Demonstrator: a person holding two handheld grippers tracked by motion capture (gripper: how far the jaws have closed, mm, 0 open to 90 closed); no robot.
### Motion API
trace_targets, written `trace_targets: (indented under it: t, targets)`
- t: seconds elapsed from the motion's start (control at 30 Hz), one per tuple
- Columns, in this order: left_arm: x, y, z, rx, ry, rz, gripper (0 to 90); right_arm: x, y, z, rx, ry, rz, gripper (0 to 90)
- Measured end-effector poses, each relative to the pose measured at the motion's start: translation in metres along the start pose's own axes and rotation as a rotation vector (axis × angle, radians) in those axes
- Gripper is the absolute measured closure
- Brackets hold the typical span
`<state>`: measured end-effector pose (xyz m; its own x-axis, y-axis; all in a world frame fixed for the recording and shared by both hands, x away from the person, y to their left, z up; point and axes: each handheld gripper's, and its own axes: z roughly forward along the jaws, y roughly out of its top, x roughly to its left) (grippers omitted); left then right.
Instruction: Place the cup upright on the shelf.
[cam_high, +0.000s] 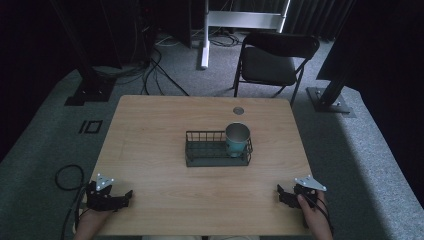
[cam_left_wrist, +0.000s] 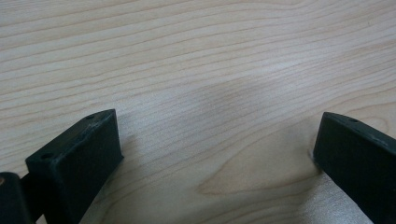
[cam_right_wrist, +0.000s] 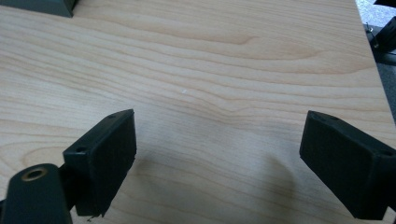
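A cylindrical metal cup (cam_high: 237, 138) is seated upright in the right end of a rectangular dark wire basket (cam_high: 210, 150), which is positioned at the centre of the wood-grain table (cam_high: 165, 185). The left gripper (cam_high: 125, 197) and right gripper (cam_high: 281, 192) are rested at the near corners, well apart from the basket. Both pairs of blocky matte black jaws are spread wide over bare wood, with nothing held.
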<state>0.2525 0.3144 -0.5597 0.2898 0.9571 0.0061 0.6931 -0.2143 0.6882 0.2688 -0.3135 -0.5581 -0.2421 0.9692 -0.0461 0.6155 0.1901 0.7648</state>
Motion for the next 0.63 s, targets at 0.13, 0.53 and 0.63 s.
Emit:
trace_targets:
  t: [0.13, 0.53, 0.63]
  targets:
    - [0.0000, 0.0000, 0.0000, 0.000, 0.000, 0.000, 1.5, 0.0022, 0.0010, 0.0034, 0.044, 0.032, -0.031, 10.6]
    - [0.0000, 0.0000, 0.0000, 0.000, 0.000, 0.000, 1.5, -0.0015, 0.0018, 0.0057, 0.064, 0.077, 0.005, 10.6]
    - [0.0000, 0.0000, 0.0000, 0.000, 0.000, 0.000, 1.5, -0.0015, 0.0019, 0.0057, 0.064, 0.077, 0.005, 10.6]
